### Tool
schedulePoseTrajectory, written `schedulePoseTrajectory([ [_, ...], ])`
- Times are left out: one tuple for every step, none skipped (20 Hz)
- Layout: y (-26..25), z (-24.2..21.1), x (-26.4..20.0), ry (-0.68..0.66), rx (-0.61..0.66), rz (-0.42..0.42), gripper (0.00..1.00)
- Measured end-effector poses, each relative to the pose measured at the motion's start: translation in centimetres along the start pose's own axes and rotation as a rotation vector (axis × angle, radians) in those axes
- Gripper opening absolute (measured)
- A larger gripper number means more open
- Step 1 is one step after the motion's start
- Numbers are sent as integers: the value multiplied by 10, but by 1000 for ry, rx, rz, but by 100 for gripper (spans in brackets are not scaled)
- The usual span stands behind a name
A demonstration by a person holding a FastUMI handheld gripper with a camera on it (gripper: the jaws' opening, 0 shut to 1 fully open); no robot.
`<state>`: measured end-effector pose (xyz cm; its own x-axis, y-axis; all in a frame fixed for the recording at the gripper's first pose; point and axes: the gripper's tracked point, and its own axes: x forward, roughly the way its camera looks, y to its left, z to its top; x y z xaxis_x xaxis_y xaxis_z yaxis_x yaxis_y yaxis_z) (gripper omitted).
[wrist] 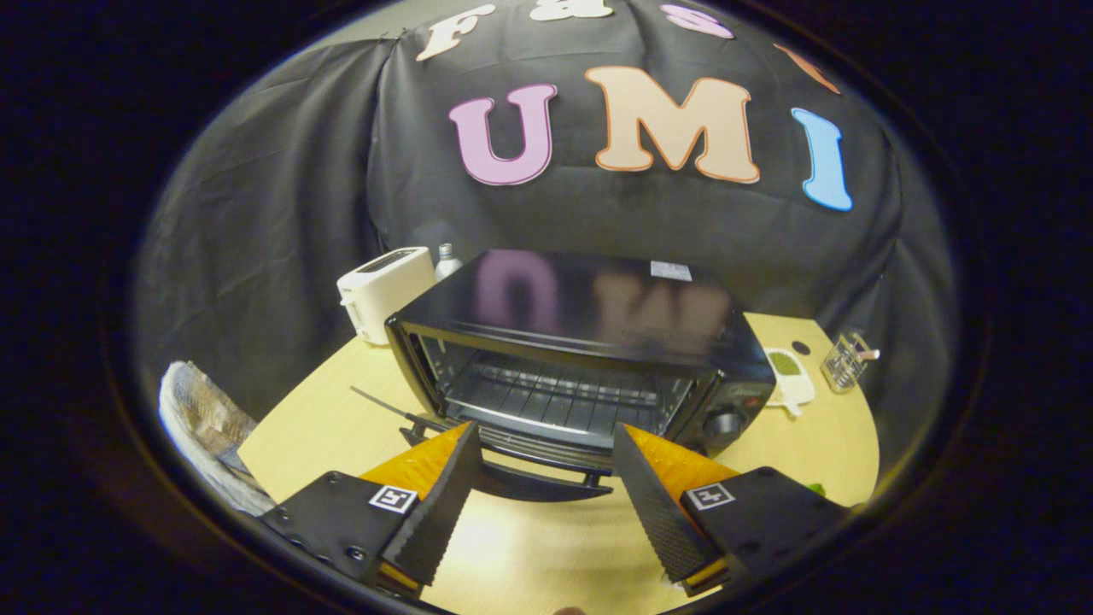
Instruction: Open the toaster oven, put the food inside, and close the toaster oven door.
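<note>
Black cloth wall point(282, 213) encloses a pale wooden table point(341, 410). Toaster oven point(589, 342) stands centre, door point(534, 478) dropped open, just ahead of the gripper point(541, 437), fingers spread, empty. White toaster point(384, 290) behind; woven basket point(201, 418) beside the table

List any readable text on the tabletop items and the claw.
Toaster oven top sticker: too blurred to read.
Markings by its knob: too small.
Claw, open before the lowered door: square markers, no words.
Readable: none.

Black toaster oven point(589, 342) on the table, door point(534, 474) down, rack bare
</note>
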<state>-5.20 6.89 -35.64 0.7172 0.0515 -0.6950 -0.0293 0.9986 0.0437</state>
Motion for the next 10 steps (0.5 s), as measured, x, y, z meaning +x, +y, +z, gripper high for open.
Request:
schedulePoseTrajectory([
  [1,-6,-1,13,-3,6,98],
  [4,-16,-8,26,-5,11,98],
  [7,-25,-13,45,-3,17,98],
  [8,-35,-15,64,1,22,98],
  [10,-43,-16,82,7,28,98],
  [11,-51,-17,101,13,32,99],
  [12,-58,-18,118,15,34,99],
  [14,-66,-17,132,10,37,99],
  [15,-72,-18,144,-1,41,99],
  [17,-78,-18,155,-13,47,99],
])
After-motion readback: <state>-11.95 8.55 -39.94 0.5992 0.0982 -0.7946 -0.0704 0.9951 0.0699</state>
